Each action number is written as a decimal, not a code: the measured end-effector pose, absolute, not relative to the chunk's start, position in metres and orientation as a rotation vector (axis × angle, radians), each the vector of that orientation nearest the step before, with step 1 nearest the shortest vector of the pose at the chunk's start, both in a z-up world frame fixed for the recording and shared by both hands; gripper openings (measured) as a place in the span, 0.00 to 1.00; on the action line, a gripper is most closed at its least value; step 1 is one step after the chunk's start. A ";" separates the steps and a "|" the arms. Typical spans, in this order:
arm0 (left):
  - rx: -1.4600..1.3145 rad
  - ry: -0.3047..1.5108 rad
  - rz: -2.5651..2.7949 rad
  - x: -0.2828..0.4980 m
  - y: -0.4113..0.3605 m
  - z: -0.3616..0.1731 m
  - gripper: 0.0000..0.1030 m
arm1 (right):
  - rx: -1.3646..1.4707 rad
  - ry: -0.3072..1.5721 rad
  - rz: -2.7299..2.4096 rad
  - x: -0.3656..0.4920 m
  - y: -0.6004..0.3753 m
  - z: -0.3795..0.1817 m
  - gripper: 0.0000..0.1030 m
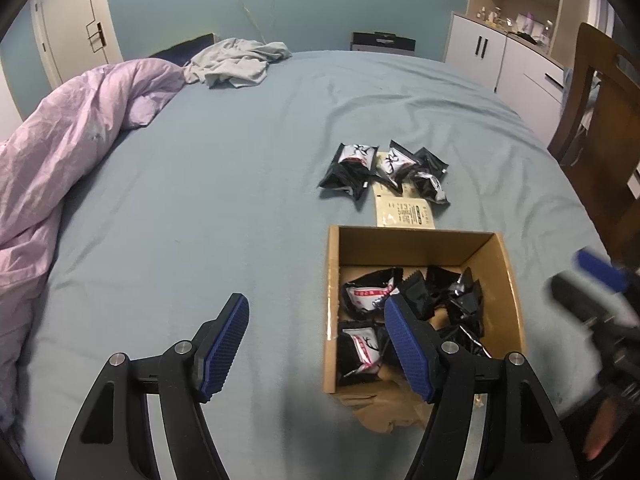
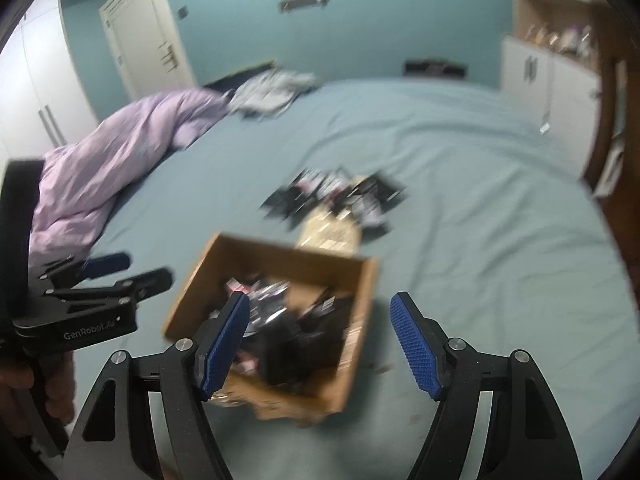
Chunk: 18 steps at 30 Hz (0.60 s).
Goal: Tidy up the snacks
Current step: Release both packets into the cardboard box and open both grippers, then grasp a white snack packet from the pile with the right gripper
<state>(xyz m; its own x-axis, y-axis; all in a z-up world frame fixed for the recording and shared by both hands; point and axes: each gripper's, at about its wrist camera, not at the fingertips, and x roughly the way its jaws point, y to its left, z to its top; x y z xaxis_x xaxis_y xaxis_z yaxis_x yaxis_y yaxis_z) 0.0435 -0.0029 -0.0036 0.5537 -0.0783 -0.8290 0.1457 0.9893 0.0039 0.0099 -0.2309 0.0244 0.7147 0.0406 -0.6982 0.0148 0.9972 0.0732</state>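
While both tools hang over the near part of the bed (image 1: 240, 160), a brown cardboard box (image 1: 416, 246) sits open-topped on the blue-grey sheet with several black snack packets (image 1: 452, 300) heaped inside it. Left tool (image 1: 316, 312) — jaws wide, nothing between the blue pads; its right finger (image 1: 404, 348) overlaps the box's near-left part in the left wrist view, the left finger over bare sheet. Right tool (image 2: 320, 312) — jaws wide as well, empty, its left finger (image 2: 224, 340) over the box interior and the other over sheet beside the box; the right wrist view is motion-blurred. Just beyond the box's far wall, toward the head of the bed, a loose cluster of black packets (image 1: 384, 170) lies on the sheet, some resting on a flat tan sachet (image 1: 404, 212) whose near edge is close to the box. A lilac duvet (image 1: 60, 152) is bunched along the bed's left edge, and a grey garment (image 1: 236, 62) lies crumpled at the far edge.
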 end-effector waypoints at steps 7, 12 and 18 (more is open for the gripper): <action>0.096 0.929 -0.113 0.046 -0.005 0.004 0.80 | -0.140 0.656 -0.132 -0.008 -0.245 0.057 0.89; 0.112 0.887 -0.073 0.048 -0.005 0.010 0.93 | -0.083 0.707 -0.241 0.026 -0.268 0.040 0.89; 0.072 0.879 -0.026 0.058 0.004 0.012 0.99 | 0.101 0.921 -0.097 0.083 -0.288 -0.002 0.89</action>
<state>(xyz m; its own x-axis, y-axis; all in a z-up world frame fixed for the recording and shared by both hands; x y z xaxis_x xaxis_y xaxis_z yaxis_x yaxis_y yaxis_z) 0.0579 0.0043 0.0123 0.6380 0.0072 -0.7700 0.0524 0.9972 0.0528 0.0827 -0.2885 -0.0022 0.6015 -0.0398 -0.7979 0.1266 0.9909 0.0461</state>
